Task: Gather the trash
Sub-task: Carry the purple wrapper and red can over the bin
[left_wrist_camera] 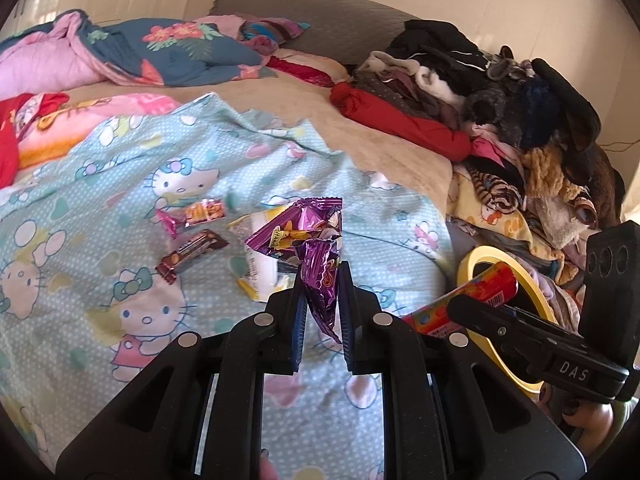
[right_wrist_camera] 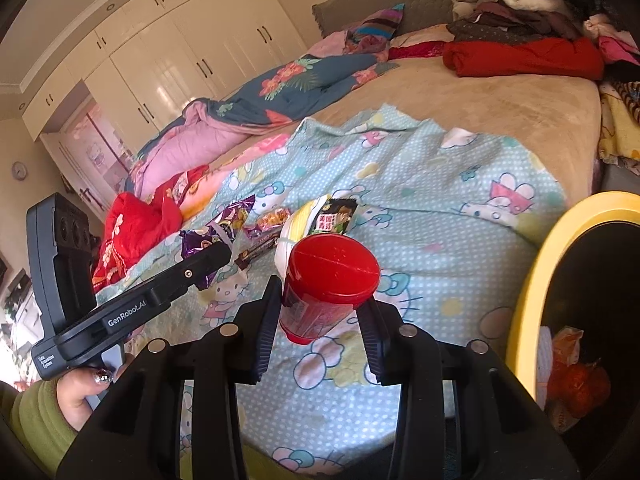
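Cream wardrobe doors (right_wrist_camera: 168,64), grey headboard (left_wrist_camera: 320,12), wall clock (right_wrist_camera: 19,170), daylit bedroom

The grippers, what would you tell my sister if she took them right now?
Left gripper: shut on the purple wrapper, lifted off the blanket.
Right gripper: shut on the red tube, close to the yellow bin.
Done: some trash already sits in the bin.
Left: drop both pieces in, then collect the brown wrapper, orange wrapper, pink wrapper and white packet lying on the blanket.
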The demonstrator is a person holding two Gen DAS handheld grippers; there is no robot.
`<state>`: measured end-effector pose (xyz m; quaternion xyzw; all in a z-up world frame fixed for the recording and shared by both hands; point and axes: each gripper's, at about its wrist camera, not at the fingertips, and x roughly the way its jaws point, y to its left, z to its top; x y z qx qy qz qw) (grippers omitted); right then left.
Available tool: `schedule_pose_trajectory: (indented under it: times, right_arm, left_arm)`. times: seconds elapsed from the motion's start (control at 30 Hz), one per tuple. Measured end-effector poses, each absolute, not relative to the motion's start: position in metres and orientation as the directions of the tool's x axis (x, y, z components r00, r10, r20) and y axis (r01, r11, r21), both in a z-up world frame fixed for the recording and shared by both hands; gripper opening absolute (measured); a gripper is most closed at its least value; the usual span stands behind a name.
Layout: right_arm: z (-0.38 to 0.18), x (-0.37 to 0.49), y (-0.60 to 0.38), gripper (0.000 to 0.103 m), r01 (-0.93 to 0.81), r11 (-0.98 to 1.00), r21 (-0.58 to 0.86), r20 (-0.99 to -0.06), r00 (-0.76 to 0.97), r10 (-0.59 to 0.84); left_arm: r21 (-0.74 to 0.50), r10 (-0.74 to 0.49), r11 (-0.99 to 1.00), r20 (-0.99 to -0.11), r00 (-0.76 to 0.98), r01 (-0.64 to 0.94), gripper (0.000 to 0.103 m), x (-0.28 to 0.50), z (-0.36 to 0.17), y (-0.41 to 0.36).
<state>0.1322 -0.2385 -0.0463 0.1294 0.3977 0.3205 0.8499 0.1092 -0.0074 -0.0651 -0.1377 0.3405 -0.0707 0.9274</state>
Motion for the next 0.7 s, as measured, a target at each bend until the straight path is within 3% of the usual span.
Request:
schedule_pose_trajectory:
  times: [0.7]
  right_arm:
    - [-0.03,0.131,-0.293,0.035,-0.373,0.796,0.476,-0.563,0.567,0.602]
  left_arm:
    - [-0.277,-0.284,0.95,-0.584,0.76,0.142,0.01,0.104,-0.047,-0.048]
